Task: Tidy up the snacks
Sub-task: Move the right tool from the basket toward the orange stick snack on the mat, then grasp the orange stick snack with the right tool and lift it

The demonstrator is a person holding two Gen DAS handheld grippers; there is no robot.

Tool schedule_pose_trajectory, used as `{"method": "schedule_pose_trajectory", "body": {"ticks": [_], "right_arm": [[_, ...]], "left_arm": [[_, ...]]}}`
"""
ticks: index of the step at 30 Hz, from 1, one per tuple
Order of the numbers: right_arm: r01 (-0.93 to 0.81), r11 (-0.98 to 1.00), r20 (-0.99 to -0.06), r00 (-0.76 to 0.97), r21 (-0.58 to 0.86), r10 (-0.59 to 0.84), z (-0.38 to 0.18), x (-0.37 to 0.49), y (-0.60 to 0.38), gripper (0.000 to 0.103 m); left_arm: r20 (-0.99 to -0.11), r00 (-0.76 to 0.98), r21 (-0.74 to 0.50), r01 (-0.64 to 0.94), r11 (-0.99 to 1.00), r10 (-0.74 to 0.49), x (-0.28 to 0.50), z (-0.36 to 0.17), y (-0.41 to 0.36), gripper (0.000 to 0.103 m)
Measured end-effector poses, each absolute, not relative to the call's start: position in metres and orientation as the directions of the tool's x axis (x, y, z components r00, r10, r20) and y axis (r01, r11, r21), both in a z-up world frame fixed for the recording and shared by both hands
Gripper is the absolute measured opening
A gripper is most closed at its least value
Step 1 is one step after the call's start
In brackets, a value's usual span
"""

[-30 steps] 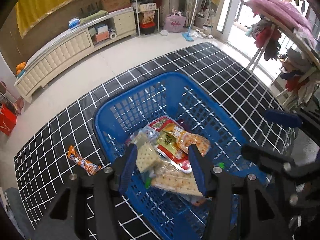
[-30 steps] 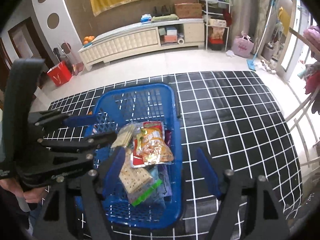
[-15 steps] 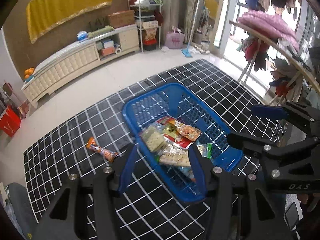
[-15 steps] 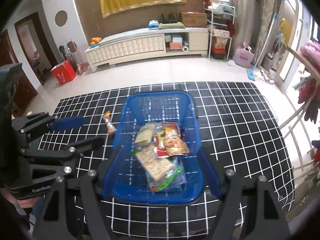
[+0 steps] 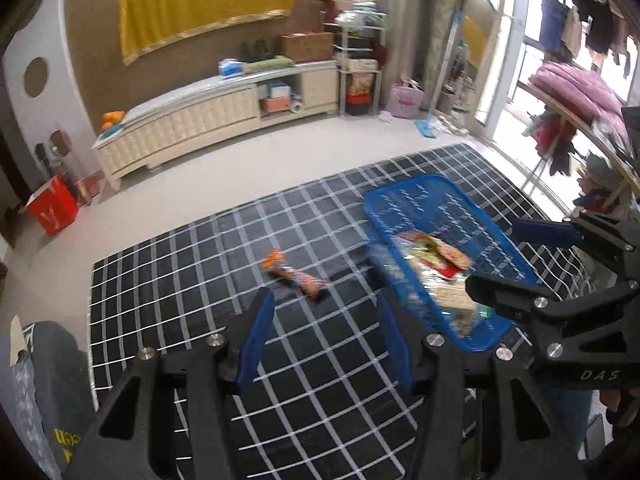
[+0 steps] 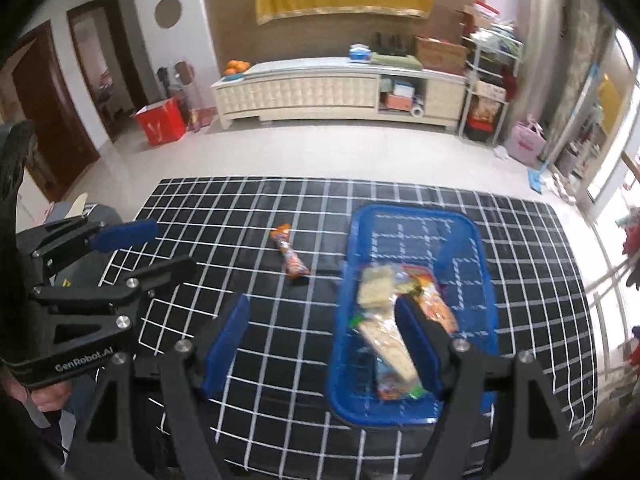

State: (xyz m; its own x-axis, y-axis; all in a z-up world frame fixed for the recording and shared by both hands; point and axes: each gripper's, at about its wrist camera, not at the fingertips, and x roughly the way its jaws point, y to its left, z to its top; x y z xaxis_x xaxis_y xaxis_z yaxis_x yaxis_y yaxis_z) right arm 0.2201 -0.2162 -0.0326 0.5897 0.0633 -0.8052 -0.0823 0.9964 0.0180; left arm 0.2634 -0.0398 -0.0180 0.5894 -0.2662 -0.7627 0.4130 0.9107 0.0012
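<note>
Left wrist view shows me most of the job done: the blue basket (image 5: 448,256) on the black grid mat (image 5: 200,280) already holds a heap of snack packets (image 5: 436,264), while one orange snack packet (image 5: 296,274) lies loose on the mat, just left of the basket. That stray is what I judge is left to collect. My left gripper (image 5: 324,332) has its jaws partly apart with nothing between them; my right gripper (image 6: 324,340) stands wider and is empty too. Compared with a second ago, both cameras have pulled back and up from directly over the basket, so the basket now sits off to the right and the loose packet lies nearly ahead of my left gripper.
</note>
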Motion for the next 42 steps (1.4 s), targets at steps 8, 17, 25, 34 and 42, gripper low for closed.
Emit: {"method": "schedule_pose_trajectory", "body": {"ticks": [8, 17, 25, 34, 42], "right_arm": [[-0.142, 0.988, -0.848, 0.515, 0.059, 0.124, -0.062, 0.271, -0.173, 0.079], [-0.187, 0.976, -0.920, 0.351, 0.114, 0.175, -0.117, 0.338, -0.145, 0.079], [-0.173, 0.978, -0.960, 0.232, 0.119, 0.158, -0.166, 0.386, -0.136, 0.079], [-0.150, 0.985, -0.981, 0.160, 0.089, 0.113, -0.208, 0.427, -0.134, 0.079], [-0.111, 0.989, -0.988, 0.111, 0.093, 0.106, -0.246, 0.448, -0.131, 0.079]], "left_arm": [[-0.806, 0.547, -0.070, 0.290, 0.954, -0.225, 0.300, -0.045, 0.025, 0.063], [-0.873, 0.447, -0.138, 0.152, 0.979, -0.193, 0.358, -0.096, 0.071, 0.085], [-0.911, 0.382, -0.127, 0.101, 0.987, -0.156, 0.399, -0.143, 0.077, 0.089], [-0.937, 0.340, -0.070, 0.055, 0.996, -0.084, 0.433, -0.181, 0.082, 0.090], [-0.957, 0.286, -0.034, 0.037, 0.999, -0.043, 0.453, -0.211, 0.086, 0.090]]}}
